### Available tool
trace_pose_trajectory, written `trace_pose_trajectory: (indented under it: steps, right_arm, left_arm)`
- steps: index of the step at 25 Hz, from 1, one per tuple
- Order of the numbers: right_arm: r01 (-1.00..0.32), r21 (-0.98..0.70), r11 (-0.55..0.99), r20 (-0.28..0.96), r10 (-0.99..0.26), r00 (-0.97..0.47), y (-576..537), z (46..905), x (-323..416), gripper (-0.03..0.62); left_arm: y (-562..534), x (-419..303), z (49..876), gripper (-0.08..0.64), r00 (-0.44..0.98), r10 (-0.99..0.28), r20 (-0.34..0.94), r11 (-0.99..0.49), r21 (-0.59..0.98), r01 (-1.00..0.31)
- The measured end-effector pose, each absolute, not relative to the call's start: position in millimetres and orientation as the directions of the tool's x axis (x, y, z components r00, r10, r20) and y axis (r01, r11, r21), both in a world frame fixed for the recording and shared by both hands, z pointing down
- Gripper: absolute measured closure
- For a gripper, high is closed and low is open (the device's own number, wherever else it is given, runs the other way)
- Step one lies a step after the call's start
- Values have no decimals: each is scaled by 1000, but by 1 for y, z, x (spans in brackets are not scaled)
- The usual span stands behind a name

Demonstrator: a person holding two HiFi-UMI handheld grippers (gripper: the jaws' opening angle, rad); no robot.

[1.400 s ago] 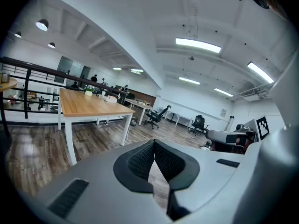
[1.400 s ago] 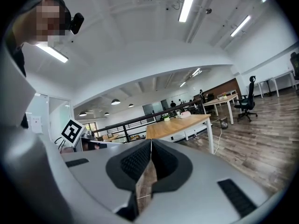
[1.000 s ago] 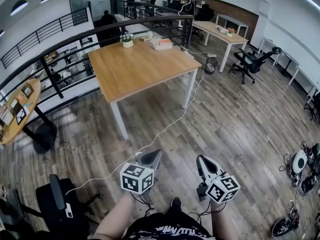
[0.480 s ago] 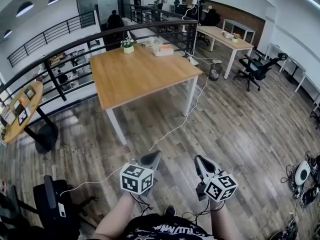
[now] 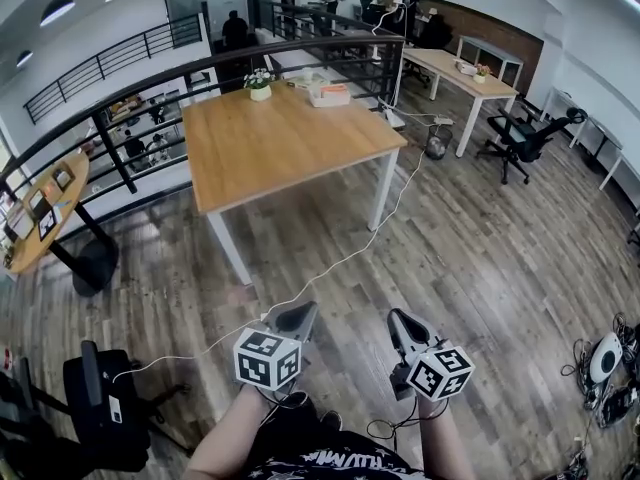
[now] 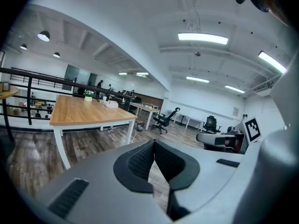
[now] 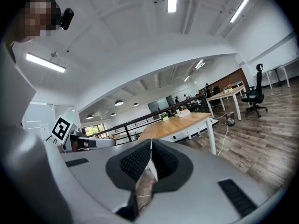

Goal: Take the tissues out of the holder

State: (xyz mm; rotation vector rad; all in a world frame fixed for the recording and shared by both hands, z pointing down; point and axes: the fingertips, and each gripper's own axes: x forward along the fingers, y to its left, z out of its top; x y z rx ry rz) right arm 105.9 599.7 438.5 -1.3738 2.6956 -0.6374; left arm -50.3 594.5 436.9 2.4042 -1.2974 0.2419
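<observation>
Closer than a second ago, the wooden table (image 5: 290,138) fills more of my head view, and the room has slid with it. On the plank floor (image 5: 480,258), the tangle of gear (image 5: 605,358) at the right edge has drifted out toward the corner. The black office chair (image 5: 95,408) at my lower left has edged further left. The black railing (image 5: 150,93) curves behind the table as before, and a white cable (image 5: 330,268) trails across the floor from the table's right side to a spot just ahead of the grippers. Both tools have kept their place low in front of me, side by side, tips aimed at the table and well apart from it. The left gripper (image 5: 300,314) is clenched, its ribbed pads meeting at the tips with nothing between them. The right gripper (image 5: 398,320) is clenched the same way and is just as empty. On the table's far end stand a small potted plant (image 5: 260,85) and, to its right near the far corner, the tissue holder (image 5: 329,93). It is untouched and far from either gripper. It is too small from here for me to make out the tissues themselves.
</observation>
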Motion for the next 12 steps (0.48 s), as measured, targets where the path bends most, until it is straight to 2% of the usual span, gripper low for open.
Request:
trace_pose_trajectory:
  steps: [6,12]
  right_arm:
    - [-743,-379,552,108,-771,-628,587,436,95,572]
    - [-772,-352,530,135,-787,-602,557,442,103,572]
  left_arm:
    - [579,-58,434,549,544,-780,310,-483,256,-838]
    - [545,-48,439,549,583,-760,288,-512,286,-810]
